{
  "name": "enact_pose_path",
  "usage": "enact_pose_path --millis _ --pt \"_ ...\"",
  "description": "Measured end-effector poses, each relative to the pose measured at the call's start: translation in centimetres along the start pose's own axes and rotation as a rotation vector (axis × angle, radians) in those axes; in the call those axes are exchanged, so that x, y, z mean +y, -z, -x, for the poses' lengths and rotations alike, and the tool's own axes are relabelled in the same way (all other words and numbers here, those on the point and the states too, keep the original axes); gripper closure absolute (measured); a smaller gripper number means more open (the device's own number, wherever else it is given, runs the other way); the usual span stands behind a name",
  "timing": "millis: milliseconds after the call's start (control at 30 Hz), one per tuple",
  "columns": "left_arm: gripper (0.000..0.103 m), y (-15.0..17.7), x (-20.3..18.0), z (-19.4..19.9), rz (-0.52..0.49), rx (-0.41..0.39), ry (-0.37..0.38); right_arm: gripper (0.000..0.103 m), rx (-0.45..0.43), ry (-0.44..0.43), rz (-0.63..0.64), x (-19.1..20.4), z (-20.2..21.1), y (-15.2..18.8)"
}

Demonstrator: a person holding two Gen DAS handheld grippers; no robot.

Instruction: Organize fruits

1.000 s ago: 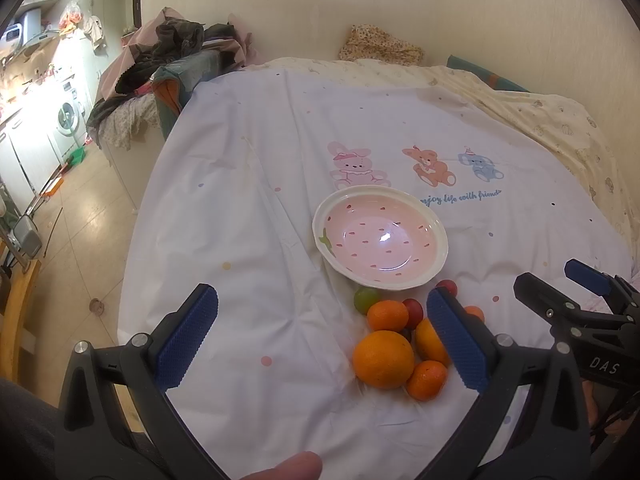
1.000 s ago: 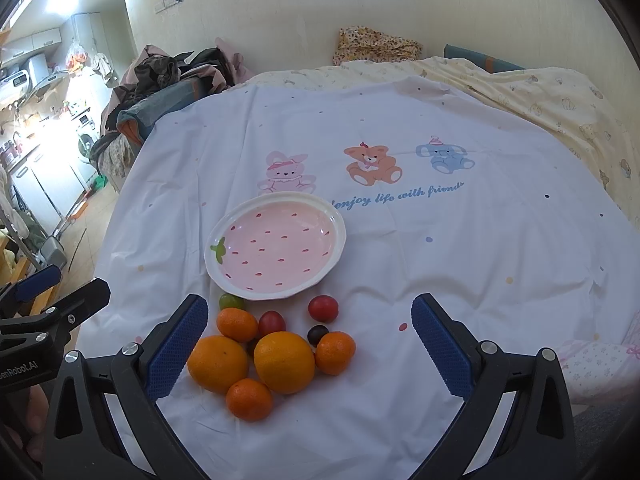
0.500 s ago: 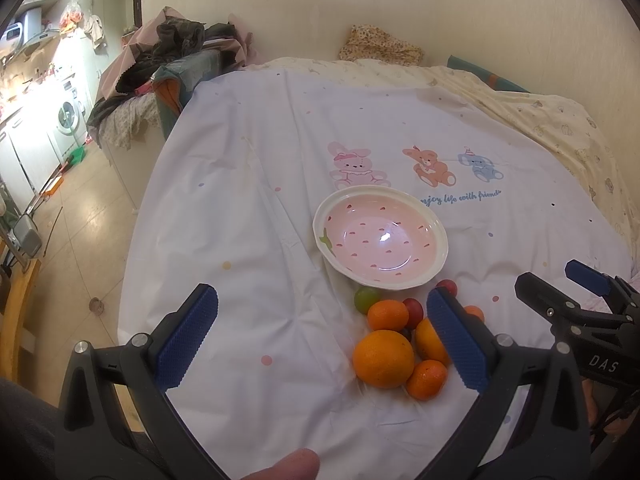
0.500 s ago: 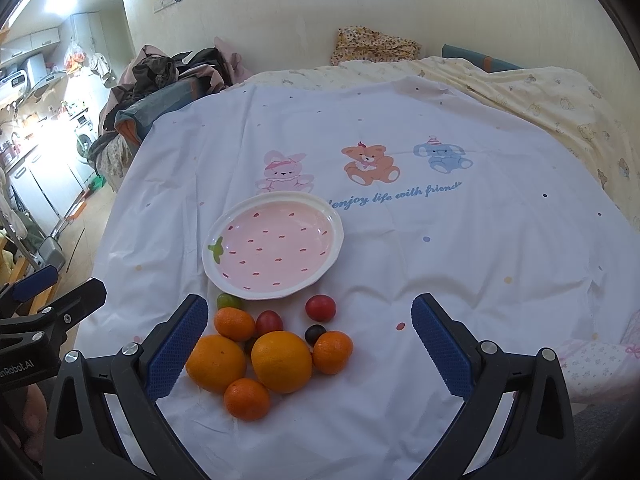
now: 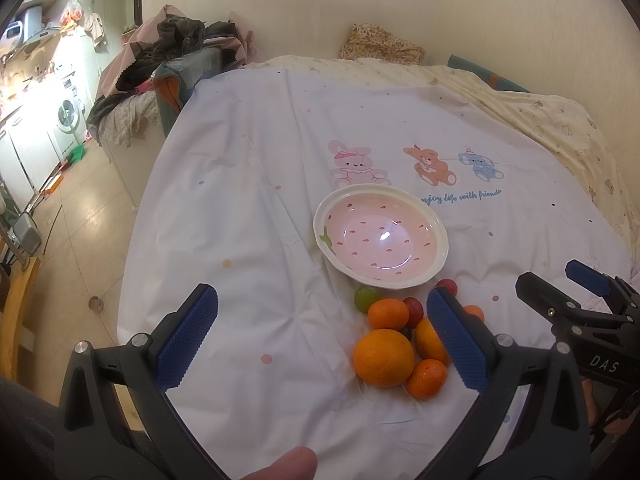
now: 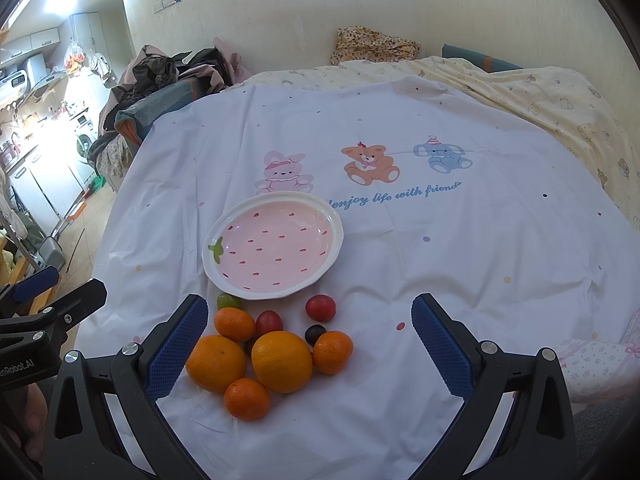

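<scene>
A pink strawberry-patterned bowl point(image 5: 380, 242) point(image 6: 274, 246) sits empty on the white sheet. Just in front of it lies a cluster of fruit: two large oranges point(image 6: 282, 361) point(image 5: 383, 357), three small mandarins point(image 6: 247, 399), red cherry tomatoes point(image 6: 320, 308), a green one point(image 6: 228, 301) and a dark one point(image 6: 315, 333). My left gripper point(image 5: 322, 340) hangs open above the sheet, left of the fruit. Open as well, my right gripper point(image 6: 310, 344) hovers over the fruit pile, holding nothing. Each gripper shows at the edge of the other's view.
The white sheet point(image 6: 440, 248) with cartoon animals covers a bed; a yellow quilt point(image 6: 540, 96) lies at the far right. Piled clothes point(image 5: 176, 56) sit at the far left corner. Past the sheet's left edge the floor point(image 5: 68, 232) drops away.
The right gripper's view has shifted slightly, with the fruit and bowl now a little nearer and more to the left. The left gripper has held still.
</scene>
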State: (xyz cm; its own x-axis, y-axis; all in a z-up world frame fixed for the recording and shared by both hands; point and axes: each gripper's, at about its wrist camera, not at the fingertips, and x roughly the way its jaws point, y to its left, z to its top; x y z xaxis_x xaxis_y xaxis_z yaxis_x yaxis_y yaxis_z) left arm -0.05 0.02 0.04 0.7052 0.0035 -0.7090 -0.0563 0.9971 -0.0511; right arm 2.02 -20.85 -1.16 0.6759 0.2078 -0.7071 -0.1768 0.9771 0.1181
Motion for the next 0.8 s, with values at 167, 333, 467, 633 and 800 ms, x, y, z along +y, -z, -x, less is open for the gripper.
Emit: enact_pose_path --millis 167,333,467,633,800 --pt "0.0 0.0 0.0 0.0 0.003 0.008 -0.001 0.0 0.0 0.004 0.002 0.0 0.0 0.0" --pt "0.0 0.2 -0.3 0.0 -0.009 0.012 0.003 0.0 -0.004 0.007 -0.018 -0.5 0.1 -0.3" --pt "0.0 0.1 -0.8 -0.2 -0.028 0.027 0.008 0.0 -0.011 0.003 -0.049 -1.3 0.5 -0.5" --pt "0.0 -0.1 -1.8 -1.6 -0.09 0.127 -0.077 0.0 0.004 -0.002 -0.108 -2.7 0.5 -0.7" --pt "0.0 -0.1 -1.1 -4.4 -0.087 0.301 -0.075 0.0 0.033 -0.021 -0.236 -5.5 0.1 -1.0"
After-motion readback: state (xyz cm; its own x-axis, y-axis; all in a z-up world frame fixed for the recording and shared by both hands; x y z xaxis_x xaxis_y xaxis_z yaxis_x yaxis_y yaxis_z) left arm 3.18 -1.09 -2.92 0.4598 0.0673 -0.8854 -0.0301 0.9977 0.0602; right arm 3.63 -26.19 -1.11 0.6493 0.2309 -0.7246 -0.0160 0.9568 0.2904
